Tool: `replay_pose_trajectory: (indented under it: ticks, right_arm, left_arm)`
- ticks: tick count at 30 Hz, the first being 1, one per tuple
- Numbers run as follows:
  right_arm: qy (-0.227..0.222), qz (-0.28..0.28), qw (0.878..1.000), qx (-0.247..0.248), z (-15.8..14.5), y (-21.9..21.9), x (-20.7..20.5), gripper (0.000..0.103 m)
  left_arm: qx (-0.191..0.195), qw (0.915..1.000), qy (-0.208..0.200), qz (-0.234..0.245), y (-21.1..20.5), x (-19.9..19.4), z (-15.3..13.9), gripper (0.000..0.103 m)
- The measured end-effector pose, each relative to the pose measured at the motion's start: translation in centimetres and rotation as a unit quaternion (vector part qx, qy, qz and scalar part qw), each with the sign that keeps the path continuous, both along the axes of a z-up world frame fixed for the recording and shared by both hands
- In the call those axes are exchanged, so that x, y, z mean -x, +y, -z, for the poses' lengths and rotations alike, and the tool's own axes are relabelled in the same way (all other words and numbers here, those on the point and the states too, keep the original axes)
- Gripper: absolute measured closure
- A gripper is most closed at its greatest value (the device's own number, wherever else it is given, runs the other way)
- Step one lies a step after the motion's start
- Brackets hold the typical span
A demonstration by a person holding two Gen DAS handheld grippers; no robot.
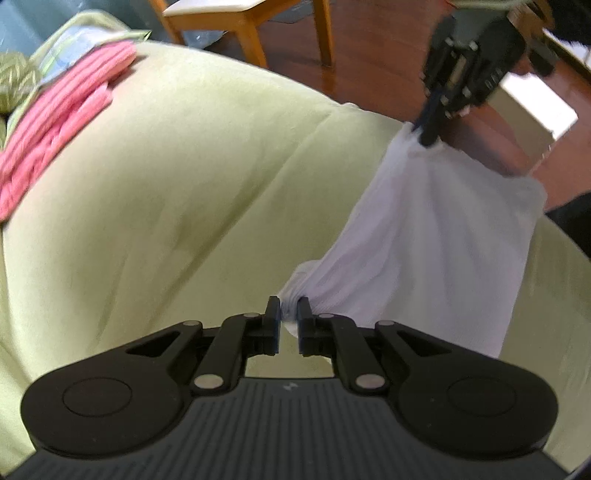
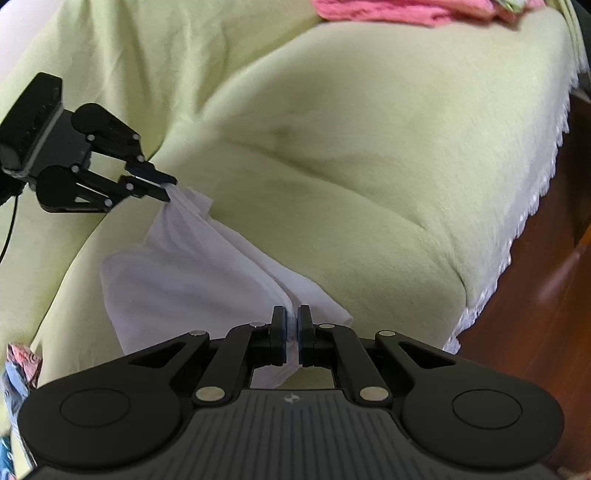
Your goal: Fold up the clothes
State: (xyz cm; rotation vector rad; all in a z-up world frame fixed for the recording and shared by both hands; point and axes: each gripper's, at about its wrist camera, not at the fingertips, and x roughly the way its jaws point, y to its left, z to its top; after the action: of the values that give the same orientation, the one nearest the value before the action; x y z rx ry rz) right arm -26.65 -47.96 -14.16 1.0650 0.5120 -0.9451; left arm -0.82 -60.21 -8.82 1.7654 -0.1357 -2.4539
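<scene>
A white garment hangs stretched between my two grippers above a pale green covered surface. My left gripper is shut on one corner of it. My right gripper is shut on the other corner of the white garment. In the left wrist view the right gripper shows at the upper right, pinching the cloth. In the right wrist view the left gripper shows at the left, pinching the cloth. The cloth sags in folds between them.
A folded pink garment lies at the far left of the green cover, also at the top of the right wrist view. A wooden stool stands on the dark wood floor. The cover's white fringe edge drops to the floor.
</scene>
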Motion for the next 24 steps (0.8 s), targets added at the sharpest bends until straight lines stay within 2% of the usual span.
replay_pose_trajectory:
  ticks: [1,5,7,10,12,13,15,16,18,19,21,24]
  right_arm:
    - [-0.006,0.006,1.0,-0.005,0.1,0.2,0.1,0.076]
    - [-0.023,0.02,1.0,0.004,-0.4,1.2,0.1,0.074]
    - [-0.012,0.015,1.0,0.013,-0.4,1.6,-0.4,0.073]
    - [-0.009,0.006,1.0,0.011,-0.1,1.6,-0.7,0.073]
    - [-0.015,0.005,1.0,0.009,-0.3,1.7,-0.7,0.062]
    - [-0.007,0.007,1.0,0.015,-0.5,1.9,-0.8,0.051]
    - [0.018,-0.009,0.999,0.026,-0.5,1.8,-1.5,0.05]
    - [0.03,-0.018,0.999,0.032,-0.5,1.7,-1.8,0.056]
    - [0.042,-0.037,0.998,0.038,-0.2,1.6,-2.4,0.089]
    - [0.052,-0.038,0.997,0.044,-0.4,1.5,-2.3,0.098]
    - [0.033,-0.015,0.998,0.053,-0.6,1.7,-1.5,0.098]
    - [-0.003,0.023,0.999,0.042,-0.6,1.6,0.2,0.098]
  left_arm:
    - [-0.008,0.9999,-0.005,-0.006,-0.2,0.1,0.3,0.094]
    - [-0.026,0.9986,0.007,-0.045,-1.0,-0.2,0.4,0.089]
    - [-0.037,0.9971,0.019,-0.065,-1.4,-0.4,0.1,0.091]
    - [-0.031,0.9976,0.019,-0.059,-1.3,-0.3,0.0,0.094]
    - [-0.025,0.9983,0.015,-0.051,-1.0,-0.3,0.0,0.094]
    - [-0.023,0.9984,0.015,-0.05,-0.9,-0.2,0.0,0.094]
    - [-0.021,0.9983,0.015,-0.051,-1.0,-0.3,0.2,0.094]
    - [-0.019,0.9984,0.015,-0.051,-0.9,-0.3,0.2,0.094]
    - [-0.014,0.9986,0.015,-0.05,-0.8,-0.2,0.4,0.095]
    - [-0.012,0.9987,0.015,-0.048,-0.7,-0.2,0.5,0.096]
    - [-0.008,0.999,0.017,-0.042,-0.6,-0.2,0.4,0.097]
    - [-0.009,0.9987,0.02,-0.046,-0.9,-0.4,0.3,0.098]
